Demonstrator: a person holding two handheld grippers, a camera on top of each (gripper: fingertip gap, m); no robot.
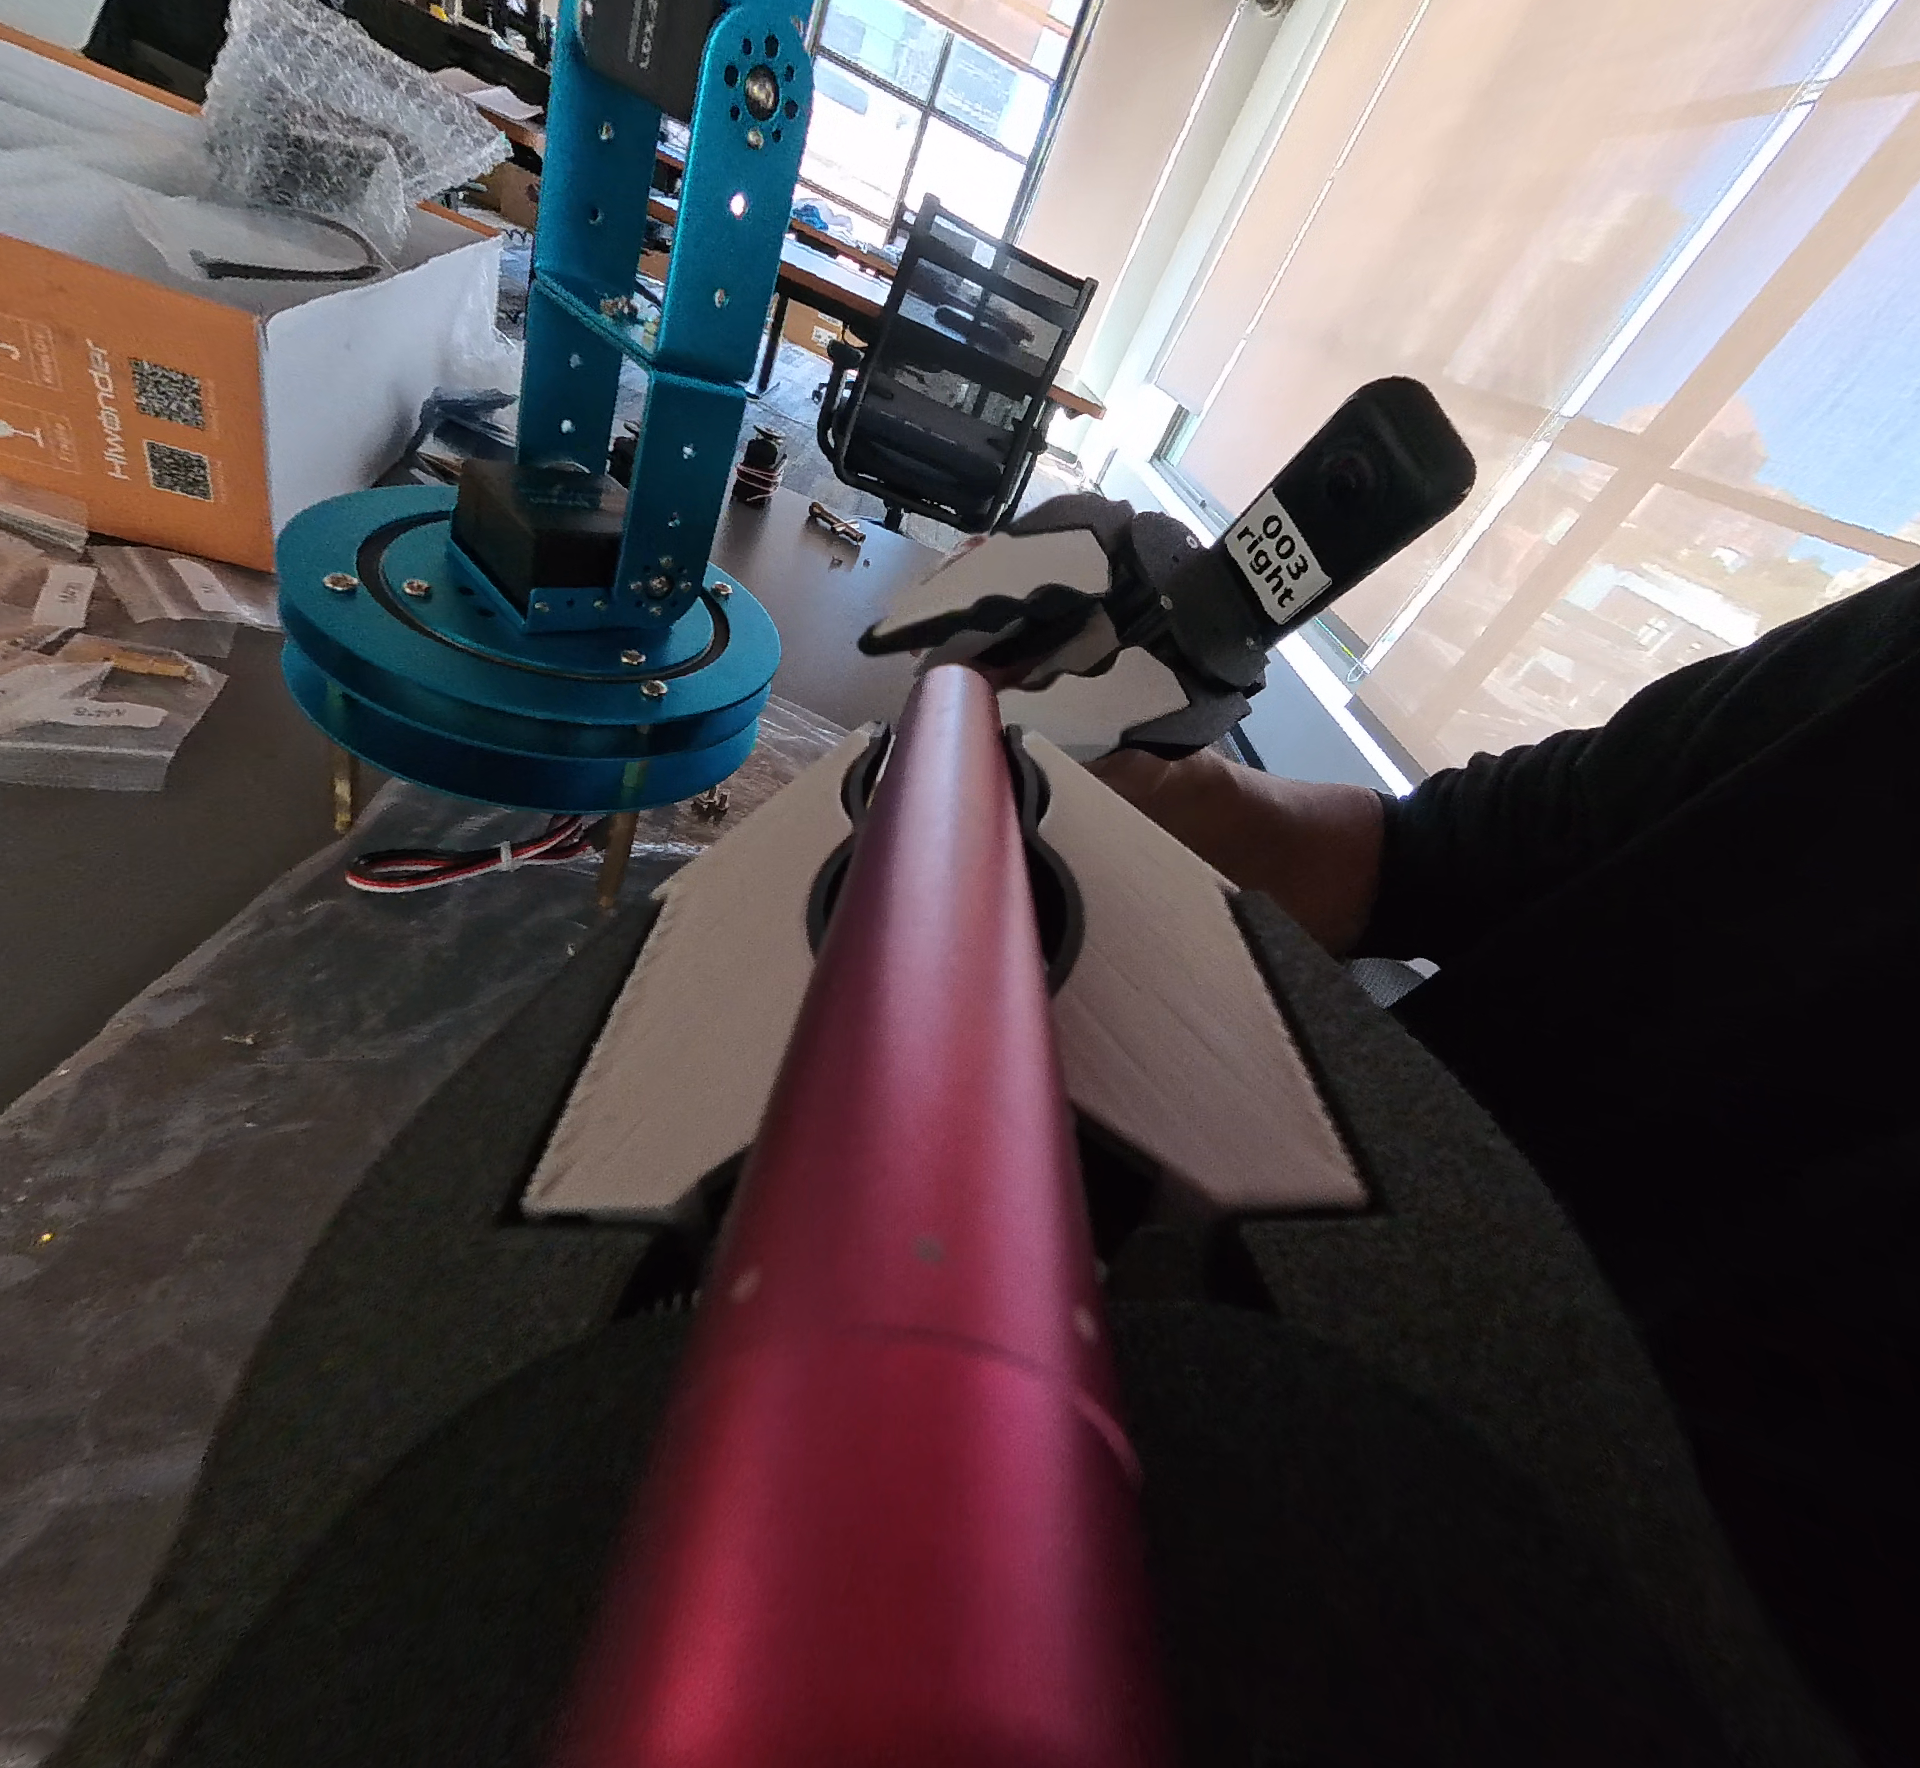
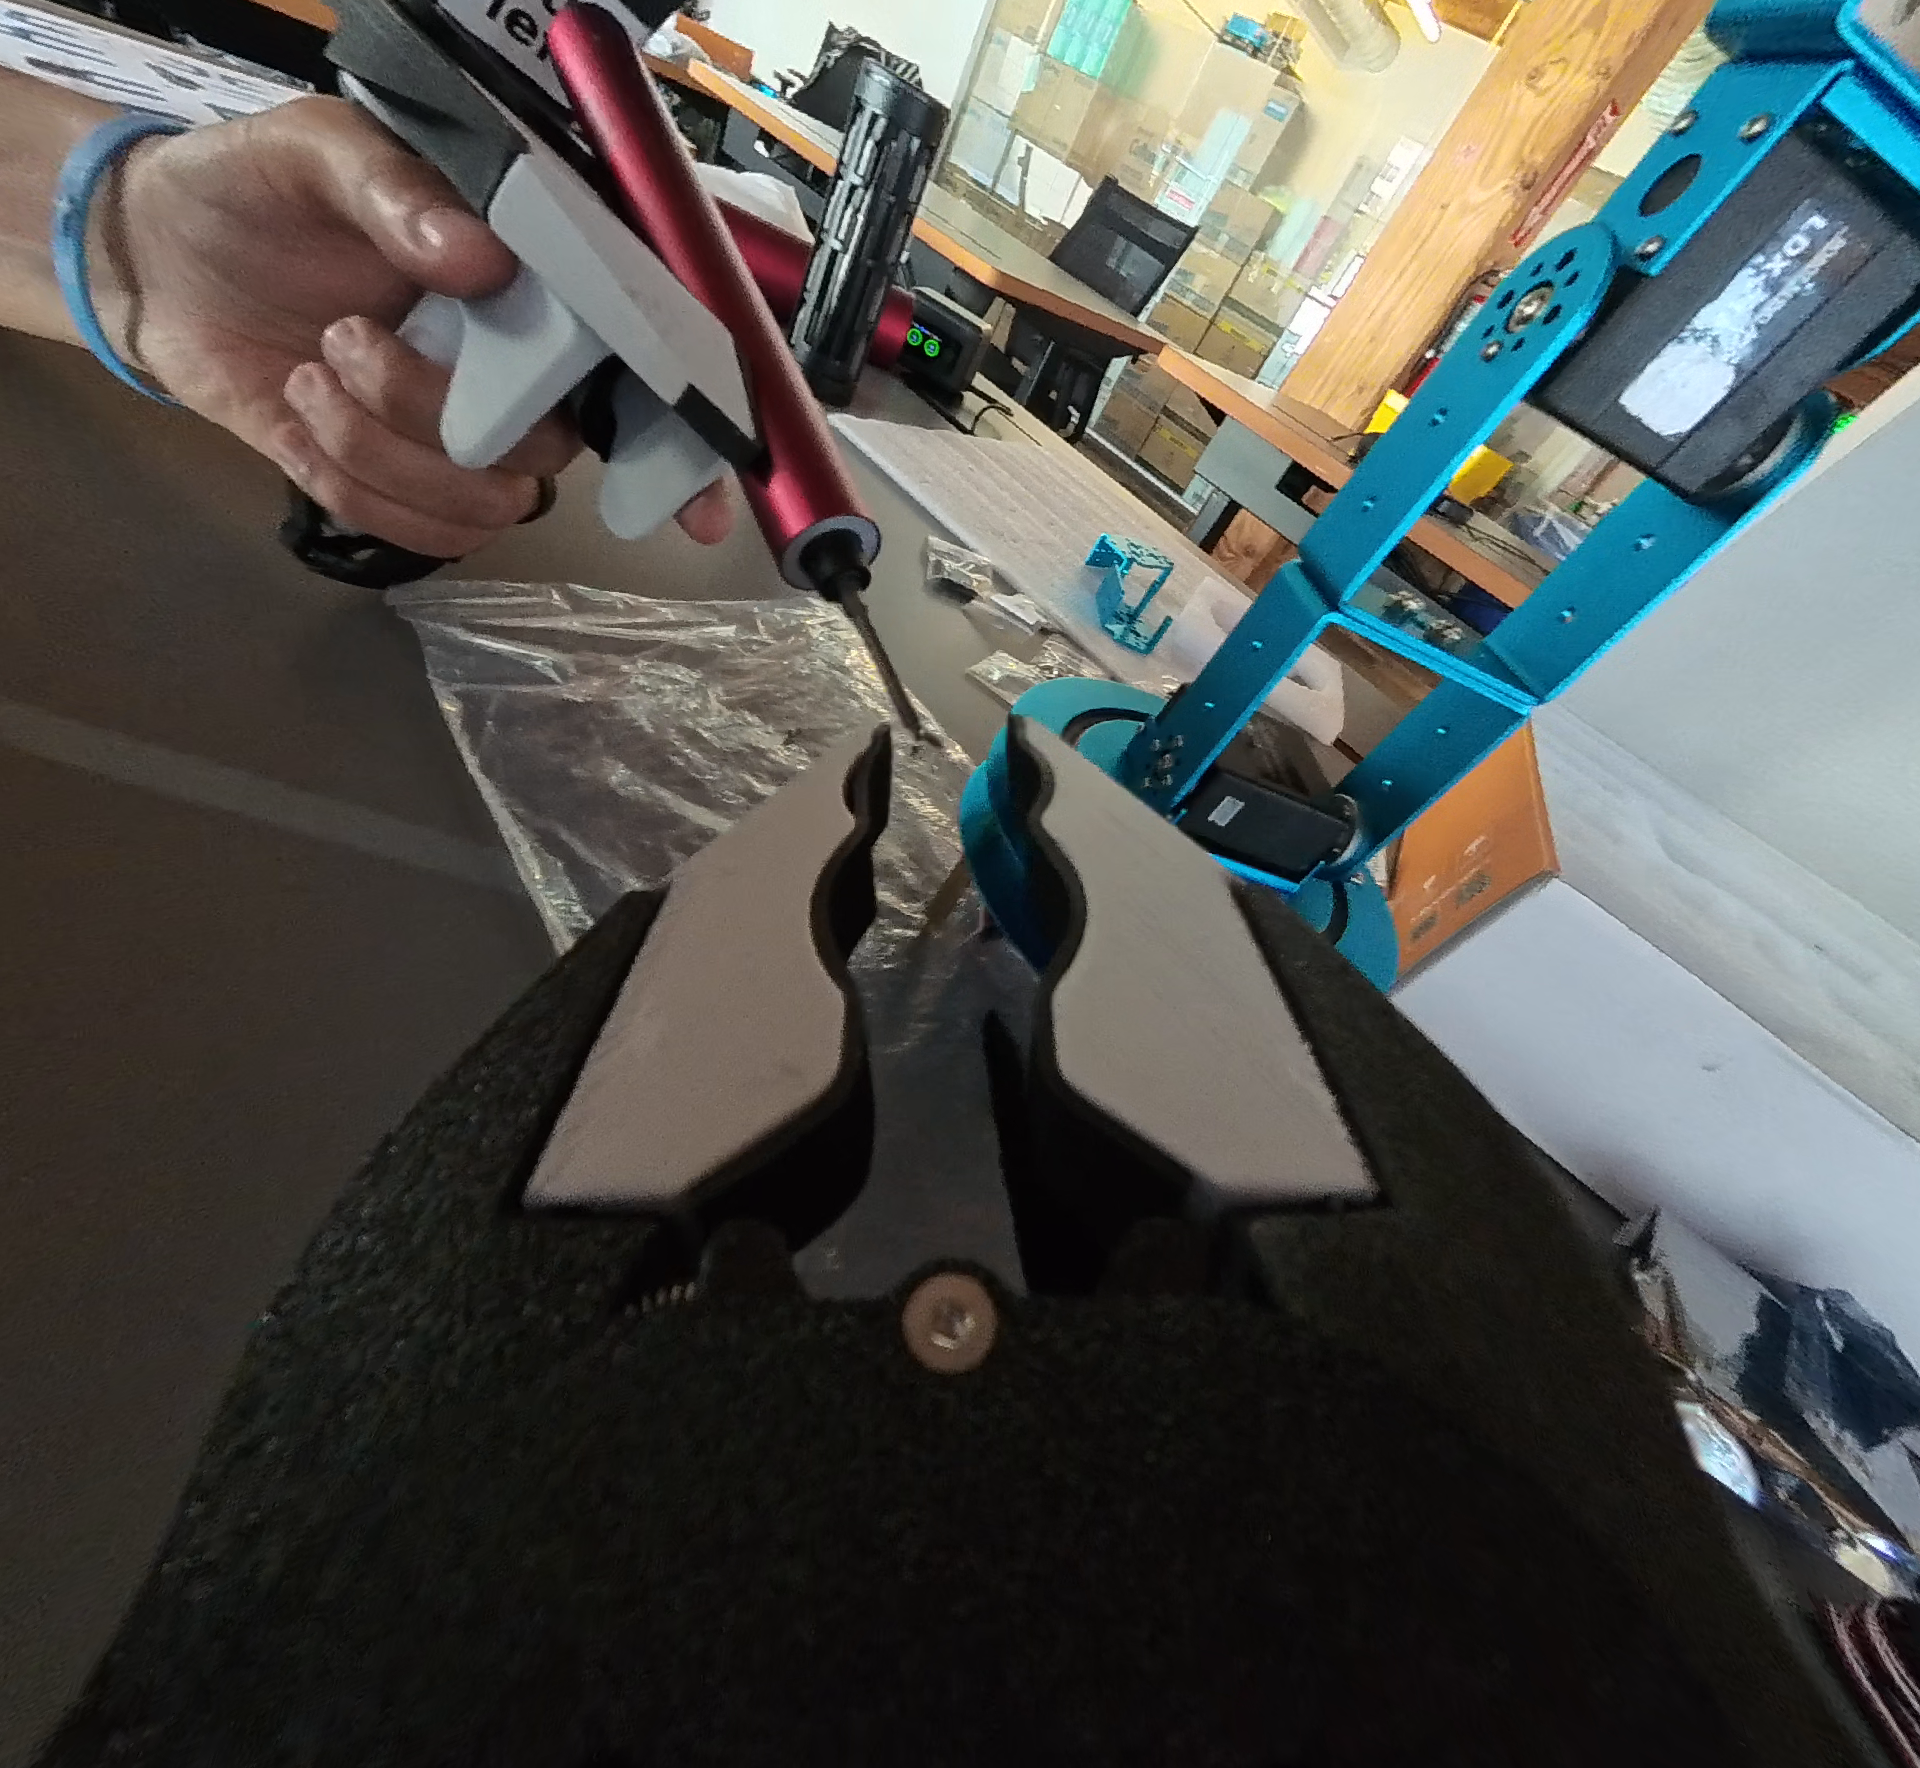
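Note:
My left gripper is shut on a red electric screwdriver that runs forward between its fingers. In the right wrist view the left gripper holds the screwdriver tilted down, its dark bit close to a clear plastic sheet on the table. My right gripper is open and empty, its tips just behind the bit; it also shows in the left wrist view. A blue metal robot arm stands on a round blue base on brass standoffs, just left of the screwdriver tip and right of my right gripper.
An orange and white box with bubble wrap stands behind the arm. Small parts bags and a servo cable lie on the dark table. A blue bracket, a white foam tray and a black cylinder lie farther off. The gap from one gripper's tips to the other's is roughly 6 cm.

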